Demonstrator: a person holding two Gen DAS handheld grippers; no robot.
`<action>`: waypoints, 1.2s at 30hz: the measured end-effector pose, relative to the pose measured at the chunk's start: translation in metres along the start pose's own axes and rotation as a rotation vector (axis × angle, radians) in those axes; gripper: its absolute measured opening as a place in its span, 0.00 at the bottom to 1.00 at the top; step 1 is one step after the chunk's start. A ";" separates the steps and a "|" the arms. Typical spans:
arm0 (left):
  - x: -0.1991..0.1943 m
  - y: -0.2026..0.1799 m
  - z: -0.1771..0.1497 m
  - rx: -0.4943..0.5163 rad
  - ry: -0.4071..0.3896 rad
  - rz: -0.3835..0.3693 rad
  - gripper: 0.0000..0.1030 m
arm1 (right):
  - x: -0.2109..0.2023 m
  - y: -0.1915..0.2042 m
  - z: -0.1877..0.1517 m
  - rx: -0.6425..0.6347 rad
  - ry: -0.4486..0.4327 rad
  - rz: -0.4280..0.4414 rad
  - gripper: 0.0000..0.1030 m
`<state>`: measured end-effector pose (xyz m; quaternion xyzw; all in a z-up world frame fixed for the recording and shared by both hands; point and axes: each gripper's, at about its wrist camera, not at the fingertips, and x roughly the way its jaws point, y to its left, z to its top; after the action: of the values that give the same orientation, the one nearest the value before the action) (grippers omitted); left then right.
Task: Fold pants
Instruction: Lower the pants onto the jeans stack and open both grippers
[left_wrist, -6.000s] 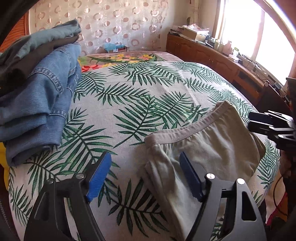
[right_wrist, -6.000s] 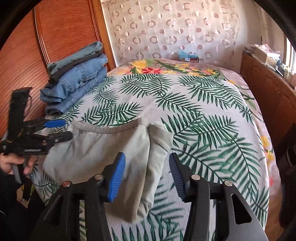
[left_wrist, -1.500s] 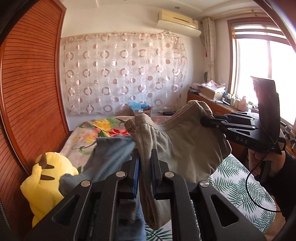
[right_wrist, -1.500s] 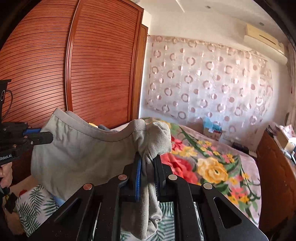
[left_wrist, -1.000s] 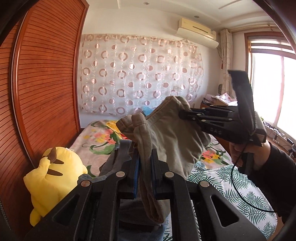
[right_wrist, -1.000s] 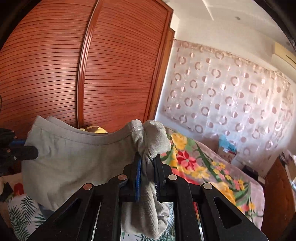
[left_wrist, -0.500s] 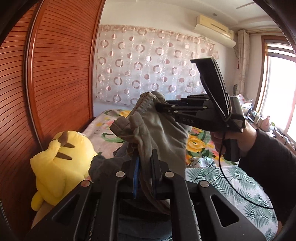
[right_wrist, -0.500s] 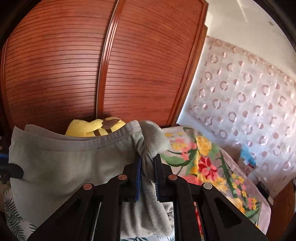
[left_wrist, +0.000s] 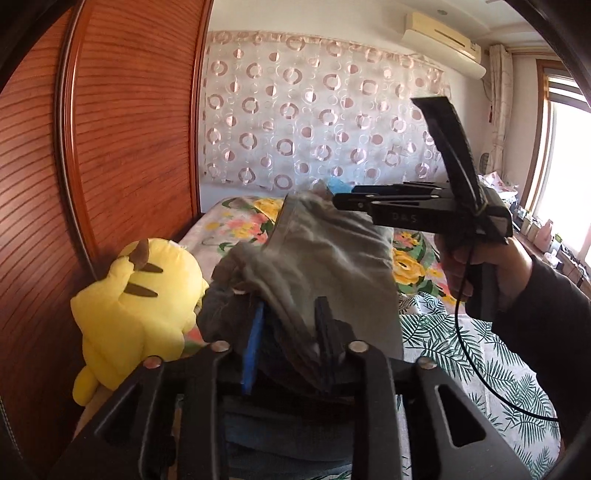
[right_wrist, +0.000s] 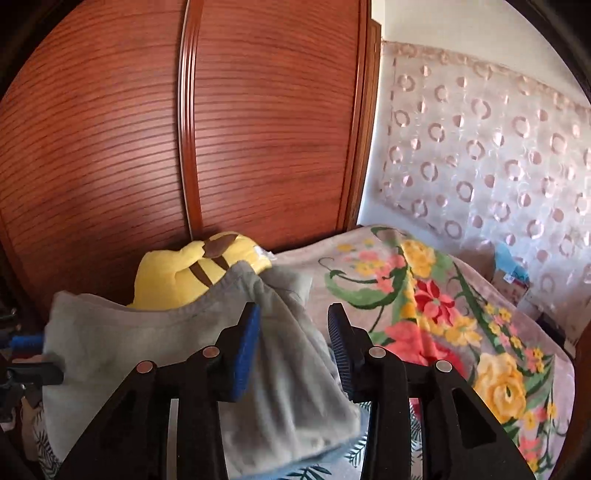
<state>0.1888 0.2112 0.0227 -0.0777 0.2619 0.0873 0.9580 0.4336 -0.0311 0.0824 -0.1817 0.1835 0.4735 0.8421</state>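
The big reddish-brown slatted wooden wardrobe fills the wall along the bed's left edge, and the bed, under a palm-leaf cover with a flowered blanket toward its head, carries everything else. Against the wardrobe, near the bed's left edge, sits a yellow plush toy with brown-tipped ears. Just beside it rises a stack of folded clothes, dark grey cloth over blue denim, and the folded grey-beige cotton pants are draped on top of that stack.

The left hand-held gripper has its blue-padded fingers parted, with a fold of the pants lying loose between them. The right hand-held gripper is likewise spread wide, its pads standing off the cloth's right corner.

To my eye the folding itself is finished and this is the set-down step: the pants are on the pile and both grips are let go. The next move calls for drawing both tools straight back without snagging the loose fold, then perhaps squaring the bundle on the stack.

Room is tight to the left, with the toy and wardrobe close by. The open room lies toward the bed's right side and its foot.
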 end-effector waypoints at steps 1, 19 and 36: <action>-0.002 -0.001 0.001 0.007 -0.009 0.000 0.42 | -0.008 -0.001 -0.001 0.001 -0.009 -0.010 0.38; 0.037 0.002 -0.017 0.022 0.102 0.052 0.61 | -0.010 -0.011 -0.039 0.116 0.051 0.017 0.38; 0.007 0.002 -0.013 0.023 0.052 0.059 0.76 | -0.058 0.042 -0.052 0.197 -0.024 -0.059 0.38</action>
<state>0.1879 0.2117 0.0077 -0.0614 0.2900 0.1103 0.9487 0.3616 -0.0784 0.0595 -0.0979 0.2138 0.4304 0.8715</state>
